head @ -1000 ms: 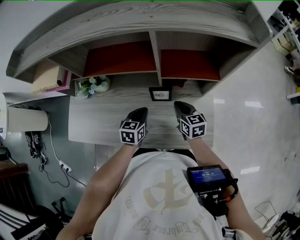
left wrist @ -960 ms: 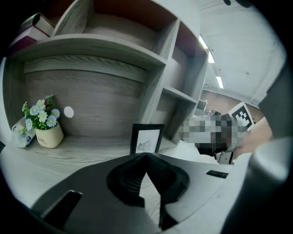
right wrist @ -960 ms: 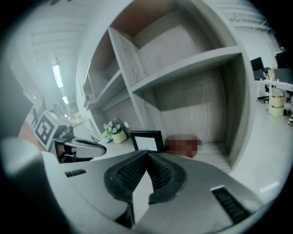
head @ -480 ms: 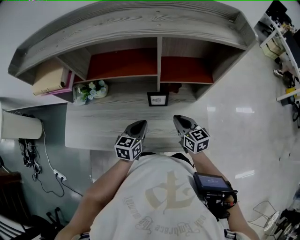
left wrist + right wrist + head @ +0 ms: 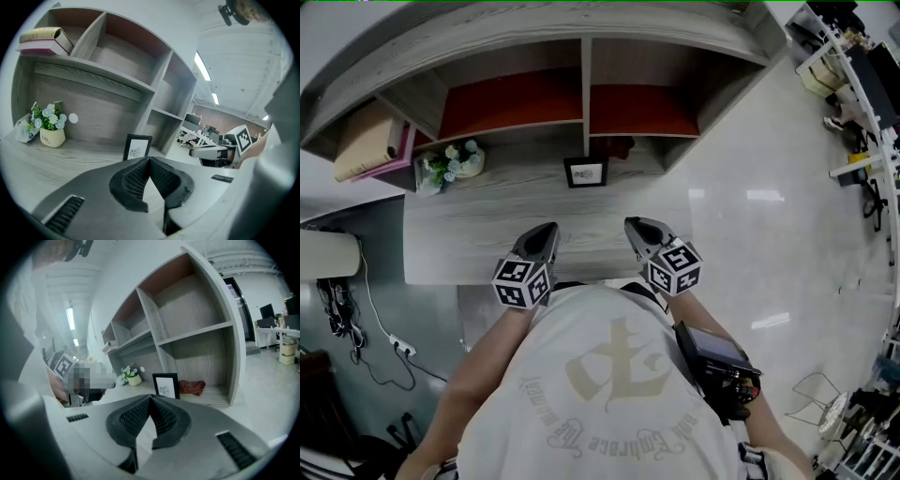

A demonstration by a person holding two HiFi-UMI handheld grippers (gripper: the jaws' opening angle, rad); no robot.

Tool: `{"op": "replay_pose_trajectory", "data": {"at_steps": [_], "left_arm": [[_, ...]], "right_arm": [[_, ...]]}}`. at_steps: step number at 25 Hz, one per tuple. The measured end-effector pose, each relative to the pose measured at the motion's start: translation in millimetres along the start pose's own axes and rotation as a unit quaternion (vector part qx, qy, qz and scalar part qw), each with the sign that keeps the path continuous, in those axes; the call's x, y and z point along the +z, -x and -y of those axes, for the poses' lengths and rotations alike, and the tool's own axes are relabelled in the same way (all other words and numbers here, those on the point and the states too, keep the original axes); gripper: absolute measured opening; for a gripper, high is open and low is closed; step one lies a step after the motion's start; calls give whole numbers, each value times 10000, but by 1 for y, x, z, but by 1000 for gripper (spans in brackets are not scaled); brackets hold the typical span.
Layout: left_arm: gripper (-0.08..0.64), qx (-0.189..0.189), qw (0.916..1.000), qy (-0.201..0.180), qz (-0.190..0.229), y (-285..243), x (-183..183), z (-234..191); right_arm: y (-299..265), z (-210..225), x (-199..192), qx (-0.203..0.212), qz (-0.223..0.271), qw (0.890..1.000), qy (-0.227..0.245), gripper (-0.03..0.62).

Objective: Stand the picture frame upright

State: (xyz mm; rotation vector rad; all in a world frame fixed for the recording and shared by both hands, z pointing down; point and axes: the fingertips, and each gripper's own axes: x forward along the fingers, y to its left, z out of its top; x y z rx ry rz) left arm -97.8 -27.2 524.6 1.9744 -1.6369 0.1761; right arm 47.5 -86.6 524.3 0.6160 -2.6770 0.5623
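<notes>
Standing upright on desk (image 5: 487, 239), picture frame (image 5: 586, 172), left gripper (image 5: 546, 231) and right gripper (image 5: 634, 226) closed tight, empty

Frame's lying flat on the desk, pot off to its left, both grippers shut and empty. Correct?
Not quite. The frame is not lying flat: it stands upright on the desk, as the left gripper view shows. The rest holds: the pot is to its left, and the left gripper and right gripper are both shut and empty.
</notes>
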Motion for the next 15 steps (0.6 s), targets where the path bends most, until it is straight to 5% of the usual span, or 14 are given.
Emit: {"op": "replay_pose_trajectory", "data": {"at_steps": [15], "left_arm": [[12, -42, 9999, -13, -133, -20, -1, 9]], "right_arm": [[-12, 14, 17, 129, 33, 9999, 7, 3]]}}
